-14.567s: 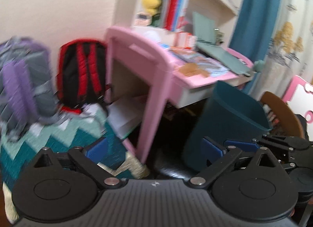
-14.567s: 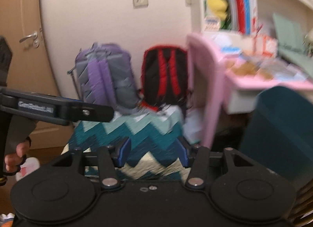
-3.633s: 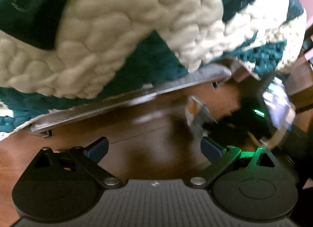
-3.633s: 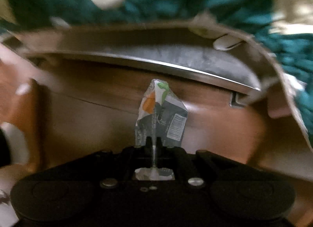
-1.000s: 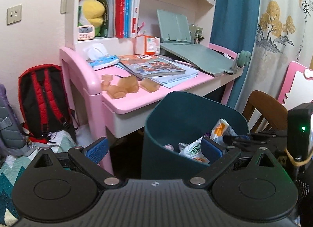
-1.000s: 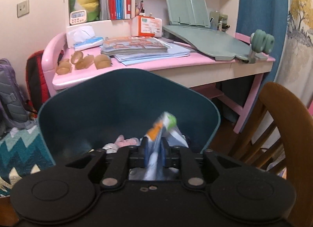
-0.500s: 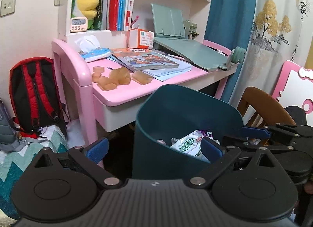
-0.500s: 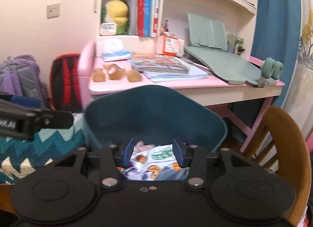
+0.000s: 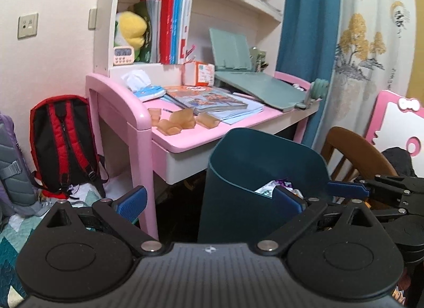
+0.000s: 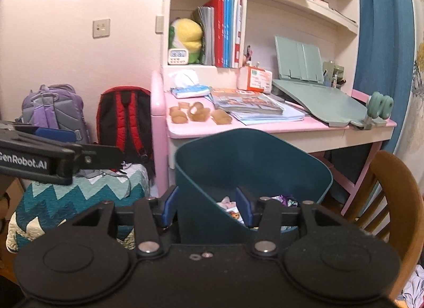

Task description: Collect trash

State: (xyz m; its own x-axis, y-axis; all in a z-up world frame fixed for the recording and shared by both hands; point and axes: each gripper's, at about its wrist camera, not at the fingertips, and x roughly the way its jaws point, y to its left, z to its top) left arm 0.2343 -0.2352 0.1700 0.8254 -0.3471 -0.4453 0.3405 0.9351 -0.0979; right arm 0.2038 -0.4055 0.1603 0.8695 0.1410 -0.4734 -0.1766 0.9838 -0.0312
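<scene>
Your bin [image 10: 251, 159] looks like smooth, matt teal plastic; the wrappers [image 10: 233, 211] inside it catch the light like glossy film. The desk [image 9: 185, 141] before you has a smooth pink finish with a slight sheen — plastic or painted board, you cannot tell. The chair [image 10: 397, 196] is varnished wood. The backpack [image 9: 63, 143] is woven cloth, and the zigzag blanket [image 10: 66, 196] is quilted — soft, matt.

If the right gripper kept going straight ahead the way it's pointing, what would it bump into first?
Most likely the teal trash bin. The right gripper, its jaws opening with nothing held between them, points at the bin's near rim, with wrappers just beyond. Depth is hard to judge here.
</scene>
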